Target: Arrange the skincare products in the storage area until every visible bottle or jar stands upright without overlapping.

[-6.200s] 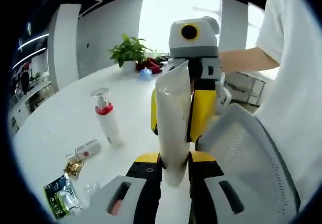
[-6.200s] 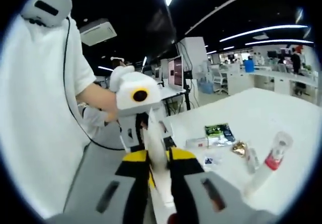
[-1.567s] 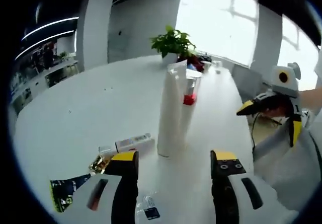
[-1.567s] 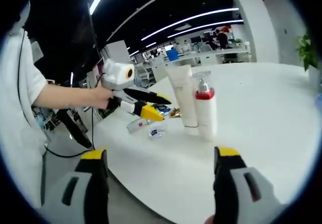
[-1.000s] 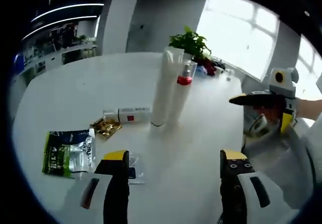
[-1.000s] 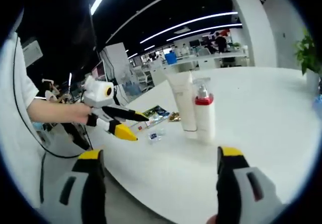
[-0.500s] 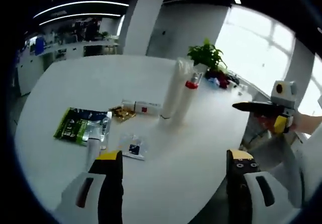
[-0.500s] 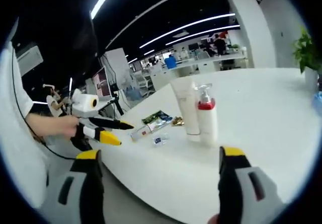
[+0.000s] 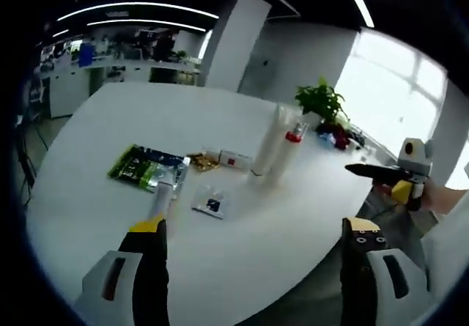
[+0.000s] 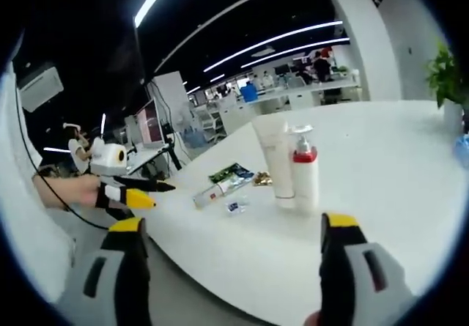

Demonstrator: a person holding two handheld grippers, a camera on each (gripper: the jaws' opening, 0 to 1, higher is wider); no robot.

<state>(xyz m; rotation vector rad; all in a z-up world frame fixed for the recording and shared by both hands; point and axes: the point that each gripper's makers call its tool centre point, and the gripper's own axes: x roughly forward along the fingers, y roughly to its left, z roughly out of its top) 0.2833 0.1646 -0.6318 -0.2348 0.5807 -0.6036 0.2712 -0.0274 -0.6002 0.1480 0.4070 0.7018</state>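
A tall white tube (image 9: 270,144) stands upright on the white round table (image 9: 110,121), touching a white pump bottle (image 9: 287,150) with a red collar. A small bottle (image 9: 233,160) with a red label lies flat beside them, and a pale tube (image 9: 163,194) lies nearer to me. My left gripper (image 9: 253,227) is open, held back from the table edge. My right gripper (image 10: 232,223) is open too, well short of the tube (image 10: 275,157) and pump bottle (image 10: 304,168). The lying bottle (image 10: 212,191) points toward the left gripper (image 10: 124,190).
A green packet (image 9: 143,168), a gold sachet (image 9: 203,161) and a small clear sachet (image 9: 212,203) lie flat on the table. A potted plant (image 9: 322,102) stands at the far edge. The right gripper (image 9: 388,176) hovers past the table's rim. Desks fill the room behind.
Both grippers held the white tube 6 s ago. It now stands free beside the pump bottle, and both grippers are open and have drawn back from the table.
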